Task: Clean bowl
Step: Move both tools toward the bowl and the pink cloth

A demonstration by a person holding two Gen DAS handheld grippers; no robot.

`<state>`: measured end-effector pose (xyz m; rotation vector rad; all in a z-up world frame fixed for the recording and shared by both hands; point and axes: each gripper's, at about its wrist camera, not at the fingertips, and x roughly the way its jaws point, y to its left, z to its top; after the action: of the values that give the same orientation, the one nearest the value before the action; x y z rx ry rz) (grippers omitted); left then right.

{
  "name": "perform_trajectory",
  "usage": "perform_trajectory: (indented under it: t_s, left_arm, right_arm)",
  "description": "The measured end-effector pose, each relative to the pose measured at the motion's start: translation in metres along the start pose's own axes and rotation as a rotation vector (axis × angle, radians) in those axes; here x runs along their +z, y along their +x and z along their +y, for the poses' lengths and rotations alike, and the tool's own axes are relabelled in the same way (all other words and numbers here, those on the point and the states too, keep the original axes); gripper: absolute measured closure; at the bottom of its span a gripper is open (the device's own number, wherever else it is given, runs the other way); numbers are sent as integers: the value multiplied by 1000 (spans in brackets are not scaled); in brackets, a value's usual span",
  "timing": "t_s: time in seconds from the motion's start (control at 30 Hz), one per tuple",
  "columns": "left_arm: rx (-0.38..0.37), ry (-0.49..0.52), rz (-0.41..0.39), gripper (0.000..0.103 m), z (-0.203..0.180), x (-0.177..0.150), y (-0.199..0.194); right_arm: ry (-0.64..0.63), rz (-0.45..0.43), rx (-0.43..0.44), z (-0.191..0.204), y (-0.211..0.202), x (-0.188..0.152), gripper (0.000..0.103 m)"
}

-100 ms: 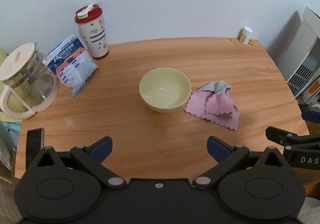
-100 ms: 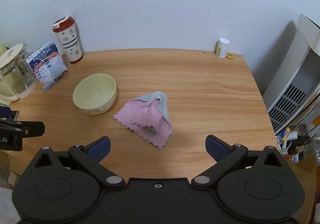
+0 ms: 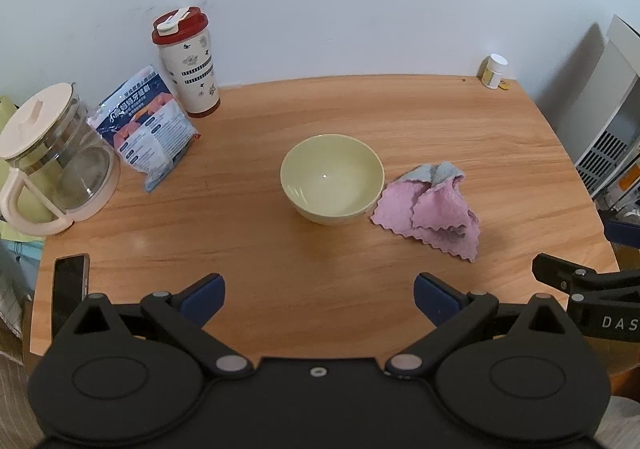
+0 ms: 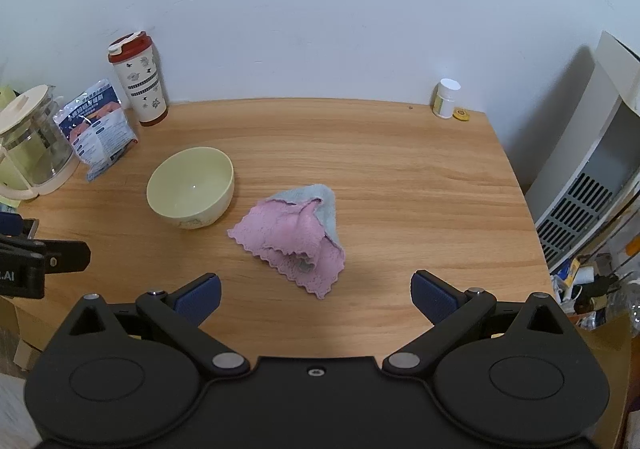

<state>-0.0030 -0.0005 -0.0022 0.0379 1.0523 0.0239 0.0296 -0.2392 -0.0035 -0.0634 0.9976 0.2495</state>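
From the left wrist view, the left gripper (image 3: pixel 319 299) is hovering over the near edge of the wooden table (image 3: pixel 400 121), its blue-padded fingers spread wide and gripping nothing. The pale yellow bowl (image 3: pixel 332 179) is sitting upright straight ahead of the gap between them, with the crumpled pink and grey cloth (image 3: pixel 434 211) lying just beside it, ahead and to the right. Far ahead on the left are standing a glass jug (image 3: pixel 52 161), a snack packet (image 3: pixel 148 129) and a red-lidded tumbler (image 3: pixel 188 63). A phone (image 3: pixel 70 287) is lying close by the left finger.

From the right wrist view, the right gripper (image 4: pixel 316 295) is likewise holding its fingers wide apart, empty. The cloth (image 4: pixel 294 235) is lying directly ahead, the bowl (image 4: pixel 191 187) ahead and to the left. A small white-capped bottle (image 4: pixel 446 97) is standing far ahead on the right.
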Motion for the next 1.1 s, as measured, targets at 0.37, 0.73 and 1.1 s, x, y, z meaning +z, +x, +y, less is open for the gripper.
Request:
perform_trajectory:
  t_s: [0.37, 0.73, 1.1]
  left_arm:
    - [-5, -5, 20, 0, 1, -6, 4]
    - [2, -9, 39, 0, 0, -3, 6]
    - [19, -8, 40, 0, -1, 0, 7]
  right_arm:
    - [5, 4, 2, -1, 0, -1, 0]
    - [-3, 23, 4, 0, 5, 0, 0]
    - [-5, 24, 8, 0, 7, 3, 0]
